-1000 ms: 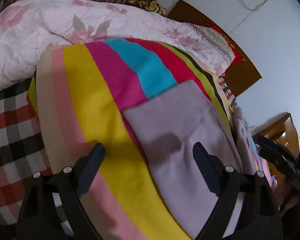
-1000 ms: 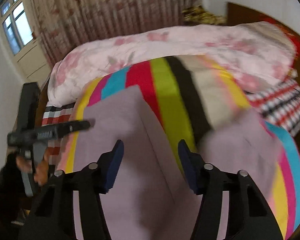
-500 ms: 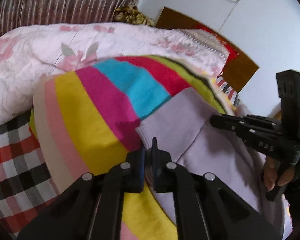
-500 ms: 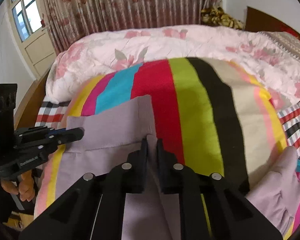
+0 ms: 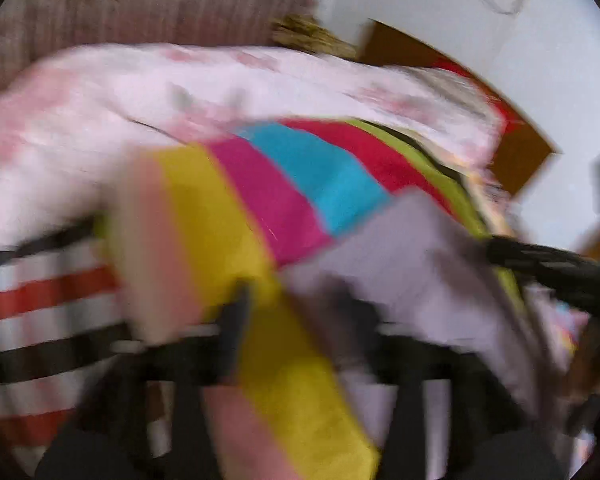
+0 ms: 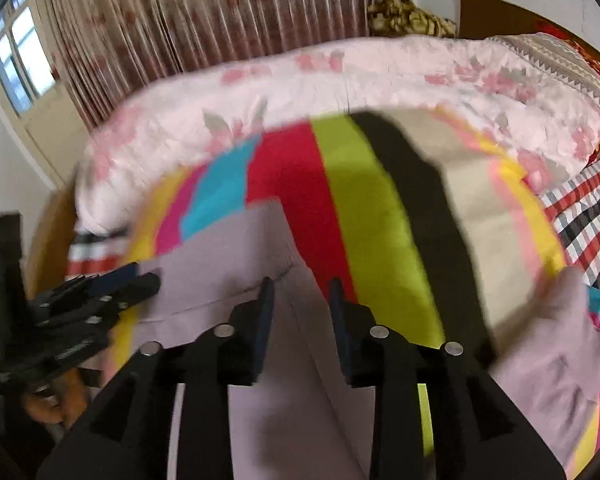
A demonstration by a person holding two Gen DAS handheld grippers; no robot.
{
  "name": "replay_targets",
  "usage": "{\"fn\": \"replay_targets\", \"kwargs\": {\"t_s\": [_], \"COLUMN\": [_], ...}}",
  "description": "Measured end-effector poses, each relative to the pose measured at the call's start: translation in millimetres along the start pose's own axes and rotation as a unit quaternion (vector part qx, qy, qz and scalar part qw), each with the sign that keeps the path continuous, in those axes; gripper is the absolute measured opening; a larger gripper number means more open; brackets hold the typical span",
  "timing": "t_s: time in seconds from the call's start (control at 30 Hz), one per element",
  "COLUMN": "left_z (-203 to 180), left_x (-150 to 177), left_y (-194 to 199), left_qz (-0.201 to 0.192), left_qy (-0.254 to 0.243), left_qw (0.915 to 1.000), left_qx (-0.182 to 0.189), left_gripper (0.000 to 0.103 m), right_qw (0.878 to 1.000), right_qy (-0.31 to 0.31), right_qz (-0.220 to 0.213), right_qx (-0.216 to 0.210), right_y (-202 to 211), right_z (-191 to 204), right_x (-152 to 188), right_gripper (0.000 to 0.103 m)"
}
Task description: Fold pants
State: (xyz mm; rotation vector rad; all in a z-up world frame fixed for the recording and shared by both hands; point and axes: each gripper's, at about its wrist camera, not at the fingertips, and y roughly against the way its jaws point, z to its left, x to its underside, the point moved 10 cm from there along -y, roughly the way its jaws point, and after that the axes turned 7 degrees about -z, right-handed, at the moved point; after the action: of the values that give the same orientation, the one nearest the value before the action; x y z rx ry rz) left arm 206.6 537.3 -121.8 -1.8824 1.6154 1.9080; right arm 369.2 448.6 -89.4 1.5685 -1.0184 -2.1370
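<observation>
The lilac pants lie folded on a bright striped blanket, and more lilac cloth is bunched at the right. My right gripper hovers over the fold's right edge. Its jaws are opening, and the cloth lies under the gap with neither pad pressing on it. In the blurred left wrist view, my left gripper is over the near corner of the pants. Its jaws are opening too, wide apart, with no cloth pinched. Each gripper shows in the other's view: the left gripper, the right gripper.
A pink floral quilt is heaped behind the blanket. A red, black and white plaid sheet shows at the bed's sides. Behind stand the curtains, a window and a brown headboard.
Both grippers were open a second ago and shut at the pants' edge half a second ago. Now both sets of jaws have parted again. The left view has swung and blurred.
</observation>
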Motion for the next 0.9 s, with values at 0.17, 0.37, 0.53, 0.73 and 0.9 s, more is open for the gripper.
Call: {"fn": "replay_targets", "kwargs": {"t_s": [0.17, 0.37, 0.53, 0.73, 0.9], "left_z": [-31.8, -117.0, -135.6, -131.0, -98.4], "left_x": [-3.0, 41.1, 87.2, 92.9, 57.6], "left_y": [54.2, 66.9, 29.7, 29.9, 49.4], "left_qz": [-0.046, 0.024, 0.094, 0.084, 0.067], "left_qy": [-0.029, -0.097, -0.149, -0.173, -0.035], "left_qw": [0.9968, 0.9753, 0.9701, 0.9670, 0.9742], "left_qx": [0.058, 0.197, 0.167, 0.167, 0.213], "left_gripper": [0.095, 0.101, 0.101, 0.101, 0.101], "right_qw": [0.993, 0.961, 0.956, 0.968, 0.982], "right_qy": [-0.084, -0.253, -0.280, -0.224, -0.145], "right_qz": [-0.048, -0.011, -0.020, -0.035, -0.094], "right_qx": [0.066, 0.111, 0.088, 0.110, 0.083], "right_y": [87.4, 114.2, 104.2, 113.6, 153.3], "right_z": [-103.7, -223.9, -229.0, -209.0, -131.8], "right_x": [11.7, 105.1, 120.3, 106.4, 54.5], "right_gripper": [0.060, 0.057, 0.038, 0.008, 0.008]}}
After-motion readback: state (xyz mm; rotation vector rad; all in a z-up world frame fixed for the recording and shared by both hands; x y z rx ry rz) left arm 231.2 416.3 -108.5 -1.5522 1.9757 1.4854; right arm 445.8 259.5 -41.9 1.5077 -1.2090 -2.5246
